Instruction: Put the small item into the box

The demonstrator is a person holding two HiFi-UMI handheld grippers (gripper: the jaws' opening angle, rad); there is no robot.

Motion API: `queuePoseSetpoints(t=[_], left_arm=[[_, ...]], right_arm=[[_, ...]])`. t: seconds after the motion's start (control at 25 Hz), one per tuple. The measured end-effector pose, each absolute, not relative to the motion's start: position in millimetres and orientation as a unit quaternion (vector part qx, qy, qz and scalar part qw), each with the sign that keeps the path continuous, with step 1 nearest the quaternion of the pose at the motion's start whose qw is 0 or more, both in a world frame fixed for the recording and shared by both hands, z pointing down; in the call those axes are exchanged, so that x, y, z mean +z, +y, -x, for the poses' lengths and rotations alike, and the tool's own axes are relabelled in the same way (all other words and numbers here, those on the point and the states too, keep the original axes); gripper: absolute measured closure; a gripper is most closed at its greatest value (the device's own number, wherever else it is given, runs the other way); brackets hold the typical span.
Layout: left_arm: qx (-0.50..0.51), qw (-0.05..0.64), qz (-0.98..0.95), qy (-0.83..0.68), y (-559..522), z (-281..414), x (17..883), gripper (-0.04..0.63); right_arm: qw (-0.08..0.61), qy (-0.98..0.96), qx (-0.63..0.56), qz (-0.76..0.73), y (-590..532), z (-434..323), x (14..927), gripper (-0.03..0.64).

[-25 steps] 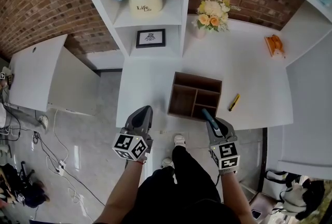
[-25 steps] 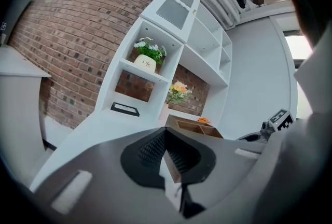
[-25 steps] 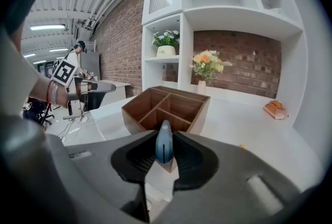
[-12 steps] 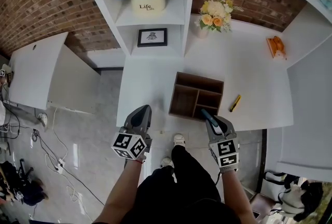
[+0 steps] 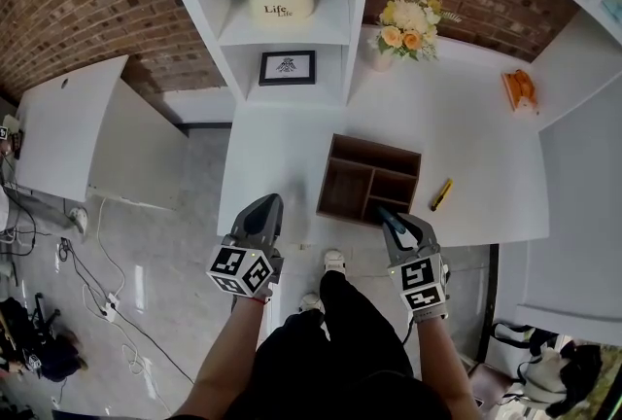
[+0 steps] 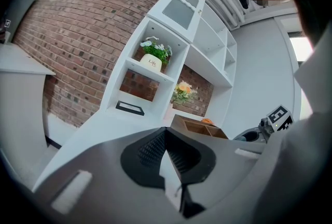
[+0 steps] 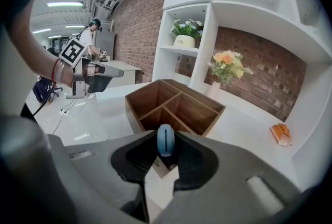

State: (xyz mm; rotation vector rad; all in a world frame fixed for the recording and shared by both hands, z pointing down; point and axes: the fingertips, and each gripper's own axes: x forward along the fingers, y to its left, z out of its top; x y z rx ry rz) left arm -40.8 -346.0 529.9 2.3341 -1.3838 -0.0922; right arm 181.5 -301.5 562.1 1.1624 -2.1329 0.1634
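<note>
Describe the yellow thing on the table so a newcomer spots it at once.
On the white table stands a brown compartmented wooden box. Just right of it, not touching, lies a slim yellow item. It alone is thin and stick-like; the orange object farther back is chunkier.

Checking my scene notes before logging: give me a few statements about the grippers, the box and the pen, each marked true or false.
1. The right gripper holds a small blue rounded item between its fingers. True.
2. The brown wooden box has four compartments. False: three show, one long and two smaller.
3. The yellow pen lies inside the box. False: it lies on the white table, to the right of the box.
4. The left gripper has its fingers together with nothing between them. True.
</note>
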Motion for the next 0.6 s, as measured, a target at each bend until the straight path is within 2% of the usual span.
queuePoseSetpoints(t=[0.6], left_arm=[[-0.033,0.210,-0.841,-0.497,-351.0,39.6,525.5,0.594]], right_arm=[[0.336,-0.837,0.059,-0.429,-306.6,-181.8,562.1,0.534]])
